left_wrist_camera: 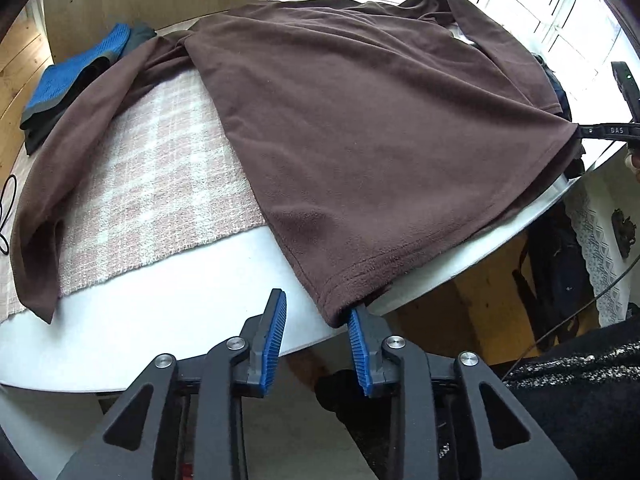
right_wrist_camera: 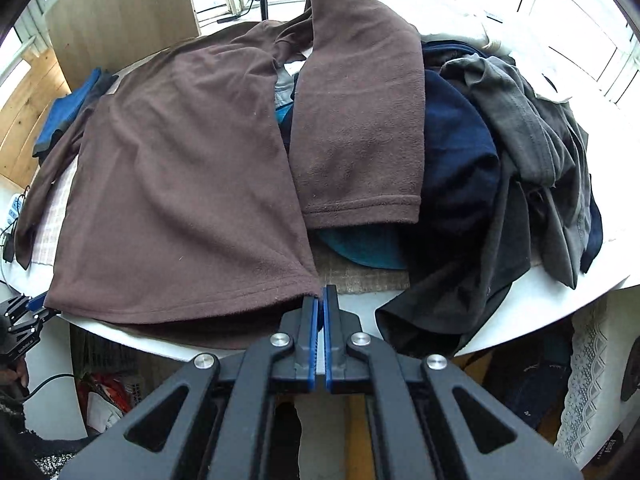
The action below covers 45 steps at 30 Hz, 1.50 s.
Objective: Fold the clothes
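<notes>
While the brown fleece top (left_wrist_camera: pixel 360 120) lies spread flat over the near half of the white table (left_wrist_camera: pixel 160 320), its hem runs along the near edge and hangs a little over it, which leaves both bottom corners within reach of the tools. The right gripper (right_wrist_camera: pixel 321 300) has its blue-padded jaws pressed together on the hem's right corner, seemingly to pin that end and keep the fabric taut. The left gripper (left_wrist_camera: pixel 316 316) stands with its jaws apart at the hem's left corner; the cloth touches the inner face of one pad (left_wrist_camera: pixel 356 332), but nothing is pinched there, so that corner looks either about to be taken or just let go, and the pictures do not settle which. One sleeve (left_wrist_camera: pixel 60 160) trails out toward the left edge across a pink-and-white checked cloth (left_wrist_camera: pixel 160 168), while the other sleeve (right_wrist_camera: pixel 360 120) lies straight beside the body, draped over a heap of dark clothes (right_wrist_camera: pixel 500 168) that fills the right side of the table. At the far left edge sits a folded blue and grey stack (left_wrist_camera: pixel 72 80), kept apart from the heap, probably as the place for finished pieces. The top itself shows no fold across its body.
</notes>
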Available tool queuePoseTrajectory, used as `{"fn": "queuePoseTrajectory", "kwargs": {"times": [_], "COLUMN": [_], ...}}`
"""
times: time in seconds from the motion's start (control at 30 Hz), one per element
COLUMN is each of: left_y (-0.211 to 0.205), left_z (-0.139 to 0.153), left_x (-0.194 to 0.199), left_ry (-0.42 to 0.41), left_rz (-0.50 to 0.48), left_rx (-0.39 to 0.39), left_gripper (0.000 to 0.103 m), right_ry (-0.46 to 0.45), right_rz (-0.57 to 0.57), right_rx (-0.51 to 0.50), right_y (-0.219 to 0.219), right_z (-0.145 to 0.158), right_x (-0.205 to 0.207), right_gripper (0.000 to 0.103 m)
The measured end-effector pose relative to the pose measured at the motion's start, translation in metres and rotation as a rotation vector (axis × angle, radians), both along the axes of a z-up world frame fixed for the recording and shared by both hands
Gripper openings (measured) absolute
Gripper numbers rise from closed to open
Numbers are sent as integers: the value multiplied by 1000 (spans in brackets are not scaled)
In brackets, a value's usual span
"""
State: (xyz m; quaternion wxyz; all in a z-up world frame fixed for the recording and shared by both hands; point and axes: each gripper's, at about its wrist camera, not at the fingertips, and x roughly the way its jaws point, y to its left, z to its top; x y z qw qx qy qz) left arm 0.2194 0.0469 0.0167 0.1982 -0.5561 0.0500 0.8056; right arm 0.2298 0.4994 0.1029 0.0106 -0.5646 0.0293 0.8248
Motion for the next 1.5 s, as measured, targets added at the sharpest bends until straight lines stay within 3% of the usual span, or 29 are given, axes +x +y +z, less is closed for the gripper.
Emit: {"fn": "queuePoseTrajectory", "kwargs": {"times": [0.03,0.1,0.2,0.37,0.43,0.53,0.63,0.7,0.8,0.87,1.03,1.13,1.23,1.37,1.5], "left_y": [1,3,3,-52,-62,-51,-36,-32,-31,-27,-35,-43,-75,-102,-112], "left_z": [-1,-4,8,110,141,123,74,61,66,64,55,52,77,128,169], "left_x": [-1,-2,-10,5,15,9,-12,-17,-17,-14,-2,3,-8,-78,-160], "left_ry": [2,6,41,188,236,186,69,18,20,8,-82,-139,-133,12,148], "left_rz": [5,16,15,108,132,96,37,17,4,-17,-46,-53,8,50,62], "left_rx": [-1,-4,-75,-115,-119,-130,-200,-196,-192,-200,-208,-205,-198,-215,-197], "left_gripper": [28,4,4,4,4,4,4,4,4,4,7,8,8,8,19], "right_ry": [3,8,21,149,149,37,-35,-7,109,130,-47,-23,22,82,175], "right_rz": [8,22,37,109,124,123,73,59,61,53,103,111,111,111,129], "right_rx": [1,2,-13,-119,-141,-71,-59,-68,-72,-57,0,-16,-37,-66,-81], "right_y": [1,2,6,-6,-15,-24,-11,-2,6,6,-1,8,18,32,15], "right_z": [1,3,6,47,42,-4,-29,-18,20,24,-17,10,44,90,128], "right_x": [1,1,1,26,36,33,28,26,32,35,26,21,17,11,-72], "right_gripper": [2,2,2,2,2,2,2,2,2,2,3,3,3,5,13]}}
